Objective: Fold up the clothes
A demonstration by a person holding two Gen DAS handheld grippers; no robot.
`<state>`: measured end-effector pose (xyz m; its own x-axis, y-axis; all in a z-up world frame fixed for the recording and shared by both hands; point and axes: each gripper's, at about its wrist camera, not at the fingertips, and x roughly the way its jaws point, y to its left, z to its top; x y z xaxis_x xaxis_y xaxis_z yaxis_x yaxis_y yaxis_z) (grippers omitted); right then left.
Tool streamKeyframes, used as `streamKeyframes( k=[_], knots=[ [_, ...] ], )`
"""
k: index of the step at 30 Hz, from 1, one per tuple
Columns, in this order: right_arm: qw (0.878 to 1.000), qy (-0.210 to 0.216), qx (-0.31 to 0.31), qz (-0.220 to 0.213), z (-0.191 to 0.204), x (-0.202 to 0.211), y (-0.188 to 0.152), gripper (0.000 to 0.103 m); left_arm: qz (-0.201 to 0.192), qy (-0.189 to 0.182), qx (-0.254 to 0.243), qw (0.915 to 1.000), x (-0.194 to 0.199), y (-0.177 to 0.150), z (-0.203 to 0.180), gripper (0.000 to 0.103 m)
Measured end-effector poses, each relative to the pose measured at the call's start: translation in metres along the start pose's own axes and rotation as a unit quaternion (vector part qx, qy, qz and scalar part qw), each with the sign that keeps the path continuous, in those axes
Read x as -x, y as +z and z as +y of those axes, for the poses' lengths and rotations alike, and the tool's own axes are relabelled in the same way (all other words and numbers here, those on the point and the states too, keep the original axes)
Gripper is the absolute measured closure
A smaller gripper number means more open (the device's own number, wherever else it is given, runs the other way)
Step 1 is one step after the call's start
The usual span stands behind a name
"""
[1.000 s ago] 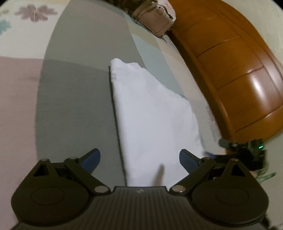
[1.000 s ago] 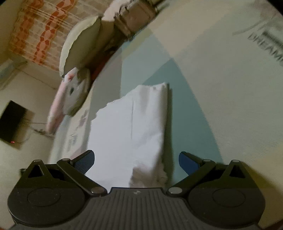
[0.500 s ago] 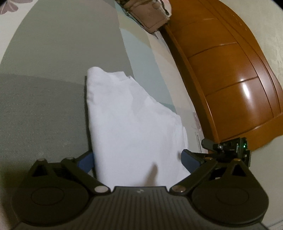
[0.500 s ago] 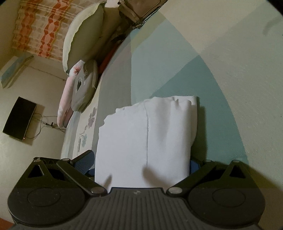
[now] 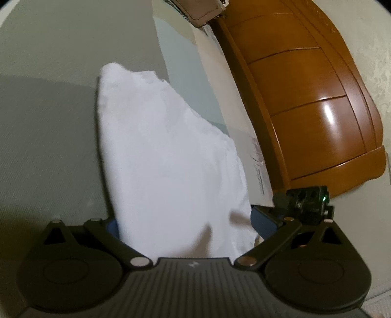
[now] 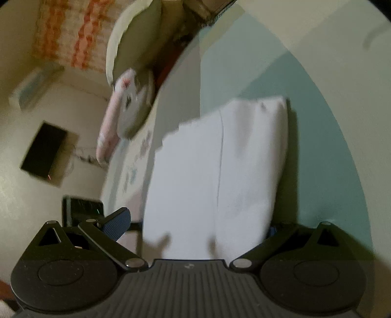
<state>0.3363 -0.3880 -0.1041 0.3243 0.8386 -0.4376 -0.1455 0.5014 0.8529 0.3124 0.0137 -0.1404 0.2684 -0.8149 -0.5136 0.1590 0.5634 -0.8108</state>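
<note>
**Q:** Looking along the left gripper (image 5: 183, 223), where does the cloth sit?

**A:** A folded white garment (image 5: 166, 161) lies on a bedspread (image 5: 48, 137) of grey and pale blue panels. Its near end fills the whole gap between the two blue fingertips (image 5: 260, 221). The jaws stand wide, one at each side edge of the cloth, and the left tip is mostly hidden behind the fabric. A polished wooden headboard (image 5: 305, 102) curves along the right, and a bag (image 5: 200, 11) sits at the far end of the bed.

**Q:** And the right gripper (image 6: 195, 223)?

**A:** Its jaws are also spread wide. The same white garment (image 6: 215, 171) lies between them, with a fold line running lengthwise. The left fingertip (image 6: 116, 223) stands clear of the cloth edge; the right tip is nearly covered by it. This picture is blurred, so I cannot tell whether the pads touch the fabric. A pillow (image 6: 132, 49) and a dark screen (image 6: 44, 151) on the wall show at the left.

**Q:** What differs from half a second ago?

**A:** Both grippers have pushed further in over the garment, which now reaches deeper between the fingers. The jaws remain spread as before. In the right view the other gripper's body (image 6: 83, 210) has come into sight at the lower left.
</note>
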Motion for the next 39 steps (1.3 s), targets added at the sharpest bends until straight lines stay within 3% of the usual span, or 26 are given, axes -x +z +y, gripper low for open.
streamKeyframes(
  k=[4,8,11,14,17,18,19,24,26,29,39],
  knots=[
    [1.000,0.003,0.014,-0.006,0.001,-0.001,0.000,0.000,-0.005,0.009,-0.018,0.9998,-0.005,0.003,-0.004,0.006],
    [0.999,-0.008,0.034,-0.020,-0.001,0.006,-0.011,0.015,-0.012,0.022,-0.029,0.9993,0.002,0.001,0.000,0.025],
    [1.000,0.001,0.016,-0.025,-0.008,0.014,-0.017,0.022,-0.014,0.027,-0.027,0.9992,0.009,0.003,0.007,0.032],
    [0.999,-0.022,0.031,-0.034,-0.009,0.010,-0.019,0.037,-0.011,0.030,-0.031,0.9990,0.003,0.008,0.007,0.032],
    [0.998,-0.041,0.033,-0.044,-0.008,0.008,-0.020,0.058,-0.014,0.046,-0.043,0.9979,-0.003,0.008,0.002,0.036],
    [0.997,-0.047,0.033,-0.047,-0.008,0.008,-0.020,0.077,-0.017,0.048,-0.040,0.9979,-0.002,0.008,0.002,0.036],
    [0.997,-0.053,0.033,-0.051,-0.007,0.007,-0.021,0.082,-0.019,0.050,-0.040,0.9978,-0.004,0.007,0.000,0.036],
    [0.994,-0.084,0.033,-0.067,-0.006,0.005,-0.023,0.082,-0.017,0.099,-0.049,0.9938,-0.014,0.007,-0.018,0.042],
    [0.992,-0.096,0.033,-0.074,-0.006,0.003,-0.024,0.082,-0.019,0.120,-0.051,0.9912,-0.015,0.007,-0.024,0.053],
    [0.989,-0.114,0.044,-0.080,0.001,0.002,-0.026,0.083,-0.028,0.151,-0.053,0.9868,-0.014,0.005,-0.031,0.061],
    [0.980,-0.158,0.086,-0.085,0.024,0.000,-0.031,0.085,-0.053,0.171,-0.061,0.9819,-0.003,-0.003,-0.041,0.076]
  ],
)
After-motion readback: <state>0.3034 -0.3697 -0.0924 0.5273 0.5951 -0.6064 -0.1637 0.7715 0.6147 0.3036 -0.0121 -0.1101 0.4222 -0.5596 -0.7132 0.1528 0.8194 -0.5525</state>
